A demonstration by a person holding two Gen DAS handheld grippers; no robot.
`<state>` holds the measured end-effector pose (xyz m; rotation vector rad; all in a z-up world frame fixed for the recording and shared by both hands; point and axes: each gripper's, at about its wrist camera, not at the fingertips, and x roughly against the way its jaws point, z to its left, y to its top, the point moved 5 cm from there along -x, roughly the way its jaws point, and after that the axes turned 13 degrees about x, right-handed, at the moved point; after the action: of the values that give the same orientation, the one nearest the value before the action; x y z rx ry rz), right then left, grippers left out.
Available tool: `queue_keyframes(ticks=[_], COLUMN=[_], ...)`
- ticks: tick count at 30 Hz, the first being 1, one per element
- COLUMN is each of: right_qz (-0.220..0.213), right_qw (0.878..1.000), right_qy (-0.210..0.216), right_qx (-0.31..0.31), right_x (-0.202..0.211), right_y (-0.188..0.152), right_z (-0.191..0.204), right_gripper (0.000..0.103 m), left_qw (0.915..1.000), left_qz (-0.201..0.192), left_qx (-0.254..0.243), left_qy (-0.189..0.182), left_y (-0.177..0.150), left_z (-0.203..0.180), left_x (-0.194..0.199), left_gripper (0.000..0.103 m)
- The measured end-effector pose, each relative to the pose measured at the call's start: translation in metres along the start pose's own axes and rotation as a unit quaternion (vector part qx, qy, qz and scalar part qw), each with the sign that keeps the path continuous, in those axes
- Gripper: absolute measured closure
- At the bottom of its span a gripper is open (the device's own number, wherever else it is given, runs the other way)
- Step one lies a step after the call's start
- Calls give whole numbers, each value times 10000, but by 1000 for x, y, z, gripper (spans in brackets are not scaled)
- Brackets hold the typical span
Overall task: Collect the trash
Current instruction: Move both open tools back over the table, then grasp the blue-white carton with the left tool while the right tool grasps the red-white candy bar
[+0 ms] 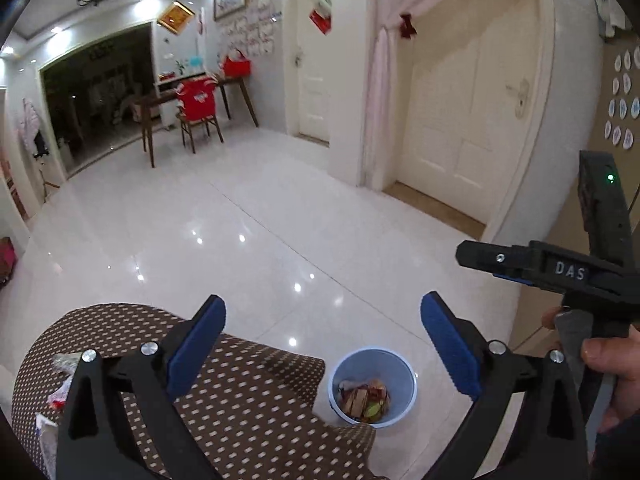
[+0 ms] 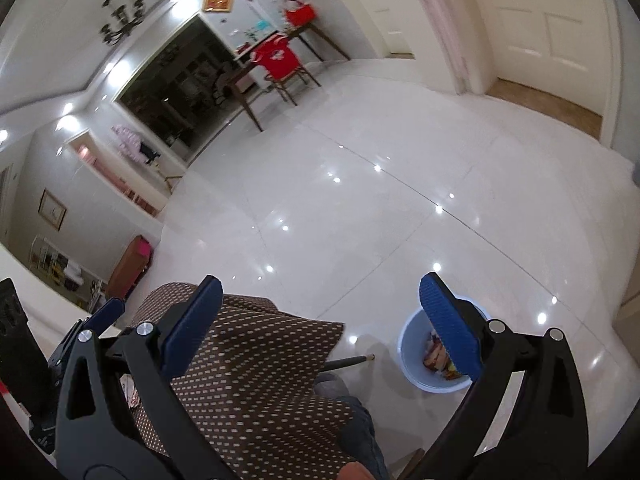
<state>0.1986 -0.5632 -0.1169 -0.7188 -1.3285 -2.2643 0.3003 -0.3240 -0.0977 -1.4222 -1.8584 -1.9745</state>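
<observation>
A light blue bin (image 1: pixel 400 376) stands on the floor beside the table and holds several wrappers (image 1: pixel 366 400). My left gripper (image 1: pixel 322 346) hangs open above the table edge and the bin, with nothing between its blue pads. A hand (image 1: pixel 608 360) holds my right gripper (image 1: pixel 492 260) at the right, seen side-on. In the right wrist view my right gripper (image 2: pixel 320 328) is open and empty, and its right pad partly covers the bin (image 2: pixel 412 356). Loose wrappers (image 1: pixel 60 384) lie on the table at the left.
The table wears a brown cloth with pale dots (image 1: pixel 248 408). A glossy white tiled floor (image 1: pixel 260 240) stretches to a wooden desk and a chair with a red cover (image 1: pixel 198 100). A closed door (image 1: pixel 460 120) is at the right. A person's knee in jeans (image 2: pixel 360 420) shows beside the table.
</observation>
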Motion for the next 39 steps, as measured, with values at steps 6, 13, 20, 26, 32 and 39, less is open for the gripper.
queue_keyframes(ticks=[6,13,20,26,32,39], right_qz=[18,164,440,663,903,1141], right_qw=[9988,9939,9848,9778,9702,9616], right_qy=[208,466,734,885,995,1033], right_qx=[451,984,1514,1781,2016,2273], right_x=[-8,-26,-54,-76,-93,-109], right_y=[6,4,-12,-30,-46,-73], right_z=[52,116,178,219,252,295], right_gripper=[6,6,6,6,6,6], left_qw=[9994,9971,9908,9800,9681,9627], left_qz=[-290,-477,-663,-758,-691,-290], left_qx=[162,517,956,1394,1690,1777], left_qy=[124,291,685,1199,1715,2018], left_y=[0,-8,-25,-45,-76,-118], left_z=[27,77,137,200,260,307], left_x=[35,71,106,132,148,145], left_gripper=[7,7,7,7,7,7])
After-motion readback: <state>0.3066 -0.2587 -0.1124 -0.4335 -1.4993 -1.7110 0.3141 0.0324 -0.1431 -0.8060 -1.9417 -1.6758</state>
